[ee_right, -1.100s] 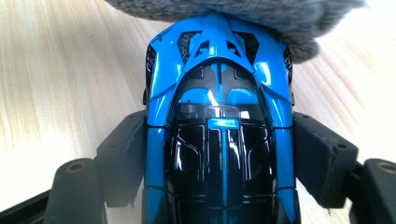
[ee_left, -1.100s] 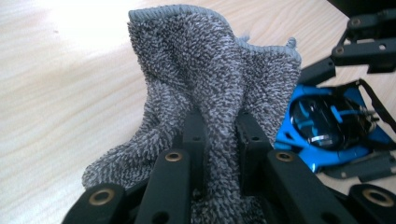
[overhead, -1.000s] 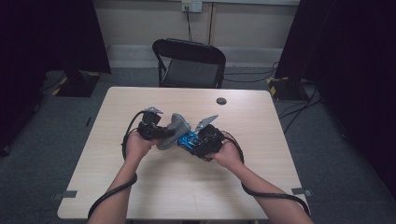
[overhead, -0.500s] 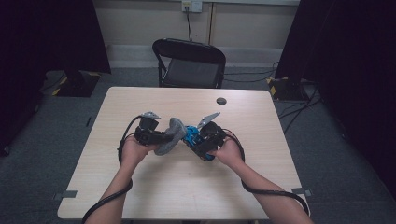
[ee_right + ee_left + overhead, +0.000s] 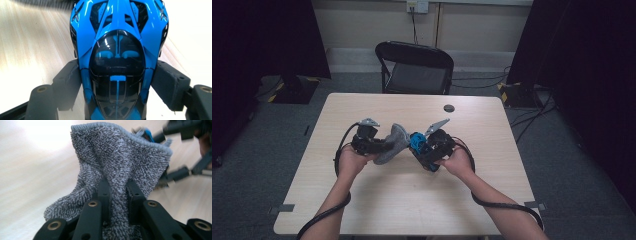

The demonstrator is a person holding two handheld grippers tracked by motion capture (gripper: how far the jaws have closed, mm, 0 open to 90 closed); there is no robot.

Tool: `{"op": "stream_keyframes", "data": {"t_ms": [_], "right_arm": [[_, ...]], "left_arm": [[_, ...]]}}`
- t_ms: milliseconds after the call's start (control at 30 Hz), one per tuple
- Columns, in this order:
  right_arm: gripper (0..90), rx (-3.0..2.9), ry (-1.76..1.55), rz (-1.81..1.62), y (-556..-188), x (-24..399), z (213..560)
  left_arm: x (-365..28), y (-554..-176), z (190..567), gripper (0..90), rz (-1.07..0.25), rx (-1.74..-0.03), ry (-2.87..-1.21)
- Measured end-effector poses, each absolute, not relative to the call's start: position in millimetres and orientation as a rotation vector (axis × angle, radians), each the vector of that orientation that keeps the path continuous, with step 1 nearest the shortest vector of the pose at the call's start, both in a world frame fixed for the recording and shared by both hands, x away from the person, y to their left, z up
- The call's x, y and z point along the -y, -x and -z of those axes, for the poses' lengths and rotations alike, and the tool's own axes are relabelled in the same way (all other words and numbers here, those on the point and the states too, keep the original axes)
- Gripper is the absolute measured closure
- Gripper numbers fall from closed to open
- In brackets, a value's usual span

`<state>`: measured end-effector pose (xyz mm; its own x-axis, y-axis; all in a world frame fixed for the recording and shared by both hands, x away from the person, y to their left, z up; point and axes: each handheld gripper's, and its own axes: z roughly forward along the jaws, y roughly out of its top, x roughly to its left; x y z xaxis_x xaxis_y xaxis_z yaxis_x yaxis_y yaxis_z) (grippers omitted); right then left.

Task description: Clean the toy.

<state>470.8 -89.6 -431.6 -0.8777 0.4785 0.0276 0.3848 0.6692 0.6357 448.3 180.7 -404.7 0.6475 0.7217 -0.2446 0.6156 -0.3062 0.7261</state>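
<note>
Pale wood-grain laminate made up the table (image 5: 412,200), with carpet and dark curtains around it. Nearest the front edge, the person's forearms came in from below, cables trailing back from both tools.

Above the middle of the table, the left gripper (image 5: 384,146) had its jaws pressed nearly together on a fold of a grey terry cloth (image 5: 391,144); in the left gripper view the two black jaws sank into the pile of the cloth (image 5: 117,165), which rose ahead of them toward the other tool. The right gripper (image 5: 418,145) was pinching a blue toy car (image 5: 416,142) across its flanks. In the right gripper view the pads sat against both sides of the blue toy car (image 5: 117,50), its dark canopy facing the camera (the jaws stood fairly wide, as the body is broad).

Cloth and car met between the two hands, held just off the surface near the table's centre, so the step in hand looked like wiping the car with the cloth. The next move would likely call for a steady hold on the car while the cloth was drawn over its bodywork, without the fold slipping from the left jaws.

Farther back, a small dark round object (image 5: 449,108) lay near the far edge. Beyond the table stood a black folding chair (image 5: 414,67) against the wall.
</note>
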Motion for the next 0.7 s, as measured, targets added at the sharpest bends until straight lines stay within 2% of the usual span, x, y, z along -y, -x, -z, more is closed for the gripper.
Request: {"op": "stream_keyframes", "data": {"t_ms": [133, 300, 467, 700], "right_arm": [[27.5, -2.744, -0.685, -1.014, -467, 87, 428], [27.5, -2.752, -0.651, -1.039, -462, 81, 423], [27.5, -2.760, -0.613, -1.046, -457, 74, 418], [27.5, -2.749, -0.638, -1.045, -460, 79, 418]], "left_arm": [[-182, -458, 381, 77.3, -0.272, -1.065, -1.963], [-164, -469, 365, 77.3, -0.341, -1.027, -2.016], [-139, -474, 367, 77.3, -0.323, -0.976, -2.125], [-139, -469, 375, 77.3, -0.278, -0.965, -2.131]]}}
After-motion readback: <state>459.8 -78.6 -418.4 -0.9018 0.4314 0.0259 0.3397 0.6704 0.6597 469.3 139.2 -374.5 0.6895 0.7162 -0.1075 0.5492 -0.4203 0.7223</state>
